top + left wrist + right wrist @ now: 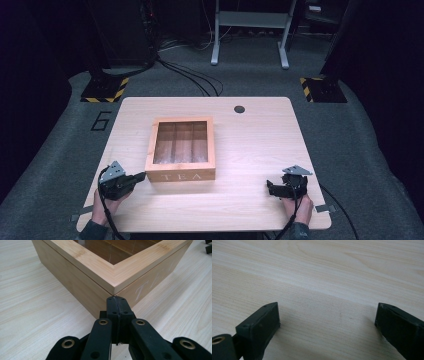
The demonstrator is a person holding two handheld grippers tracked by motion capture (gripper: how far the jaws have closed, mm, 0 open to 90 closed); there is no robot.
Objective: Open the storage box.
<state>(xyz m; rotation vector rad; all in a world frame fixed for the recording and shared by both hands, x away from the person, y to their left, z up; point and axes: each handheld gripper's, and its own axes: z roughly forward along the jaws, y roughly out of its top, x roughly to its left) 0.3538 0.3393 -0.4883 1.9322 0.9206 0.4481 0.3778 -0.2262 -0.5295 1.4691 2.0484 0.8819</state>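
The left gripper [117, 305], jaws pressed together on nothing, points its tip at the near left corner of the wooden tea box [181, 149] (closed glass lid). The right gripper [287, 188], jaws spread wide, rests well right of the box on the table [250, 145].

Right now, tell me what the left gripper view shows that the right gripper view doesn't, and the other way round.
Left gripper view: the left gripper, jaws shut together with nothing between them, their tips at the near corner of the wooden tea box, just under the lid's seam. White lettering shows on one box side, and the lid has a clear window.

Right gripper view: the right gripper, jaws wide apart with nothing between them, above bare table.

Both: the same pale wood-grain table beneath black jaws.
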